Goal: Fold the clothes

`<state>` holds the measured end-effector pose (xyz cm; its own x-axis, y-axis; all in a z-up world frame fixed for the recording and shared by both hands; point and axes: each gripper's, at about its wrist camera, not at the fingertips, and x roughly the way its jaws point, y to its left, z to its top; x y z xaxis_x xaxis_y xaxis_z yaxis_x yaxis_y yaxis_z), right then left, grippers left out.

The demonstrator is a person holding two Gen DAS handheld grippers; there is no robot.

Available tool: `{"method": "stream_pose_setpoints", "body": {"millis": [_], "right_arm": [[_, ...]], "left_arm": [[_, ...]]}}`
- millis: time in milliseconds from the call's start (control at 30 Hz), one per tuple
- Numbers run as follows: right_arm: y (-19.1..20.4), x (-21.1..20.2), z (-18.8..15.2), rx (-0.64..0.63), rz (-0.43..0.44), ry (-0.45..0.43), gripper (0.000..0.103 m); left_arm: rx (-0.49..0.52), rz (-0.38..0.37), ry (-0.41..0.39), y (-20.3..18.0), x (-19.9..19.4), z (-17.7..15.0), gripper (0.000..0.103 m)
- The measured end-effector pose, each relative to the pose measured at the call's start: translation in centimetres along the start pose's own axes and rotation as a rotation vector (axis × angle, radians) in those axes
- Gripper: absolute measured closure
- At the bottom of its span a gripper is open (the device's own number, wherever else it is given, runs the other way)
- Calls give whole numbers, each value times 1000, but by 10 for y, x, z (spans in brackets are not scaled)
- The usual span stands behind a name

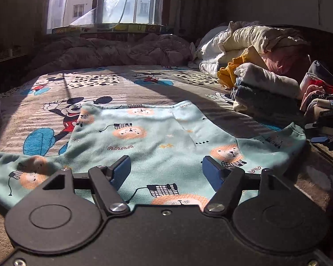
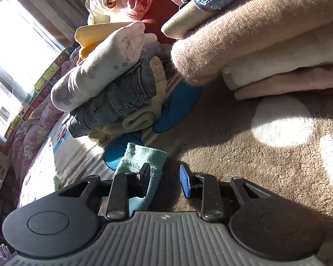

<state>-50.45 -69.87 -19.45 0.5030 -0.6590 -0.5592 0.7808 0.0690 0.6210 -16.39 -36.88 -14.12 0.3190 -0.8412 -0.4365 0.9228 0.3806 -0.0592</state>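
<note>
A light blue child's top point(image 1: 157, 133), printed with orange lion faces, lies spread flat on a bed blanket point(image 1: 93, 82) with cartoon mouse figures. The left gripper point(image 1: 166, 170) hovers just above the near part of the top, its blue-padded jaws standing apart with only flat cloth beneath them, nothing pinched. One sleeve point(image 1: 275, 141) stretches away to the gripper's right, where a dark part of the right gripper shows at the picture's edge.

In the right wrist view, the right gripper point(image 2: 164, 177) has its jaws partly apart. The sleeve's cuff point(image 2: 142, 166) lies in the gap, resting against the left pad; the right pad stands clear of it, so the cuff is not clamped. Ahead of this gripper sit two stacks of folded clothes point(image 2: 113, 84), one topped by a fuzzy beige knit point(image 2: 250, 40), both near the cuff.

Judging from this, the sleeve could cling to the left pad and drag out of place if the gripper lifts away, spoiling the lay of the top. The left gripper, closing here, might pinch both layers or only wrinkle the cloth. The nearby stacks leave little room for a sweeping fold.

Letter tiles point(image 1: 139, 28) line the far window ledge; a "U" can be read, the rest are too small to make out.
</note>
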Motion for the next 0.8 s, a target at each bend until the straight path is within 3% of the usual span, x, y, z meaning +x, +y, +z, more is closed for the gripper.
{"method": "stream_pose_setpoints", "body": {"millis": [67,100,167,300,367,567,800], "right_arm": [[-2,2,0,26,56,-2,52],[-2,5,0,32,76,1,50],[-1,13,-2,32,107,8,49],[-1,30,-9,30,160,15,51],[-1,38,-9,19,156,-7,56],[17,63,2,-131,91,-21,56],[31,79,8,-255,38,-26,57]], "left_arm": [[17,-40,12,-15,-2,1,43],[21,-59,24,-24,-2,1,45],[28,-100,61,-40,5,2,53],[92,-142,90,-73,27,10,58],[117,-150,106,-87,41,13,58],[127,-134,157,-107,66,7,59],[173,-78,136,-96,29,0,59]]}}
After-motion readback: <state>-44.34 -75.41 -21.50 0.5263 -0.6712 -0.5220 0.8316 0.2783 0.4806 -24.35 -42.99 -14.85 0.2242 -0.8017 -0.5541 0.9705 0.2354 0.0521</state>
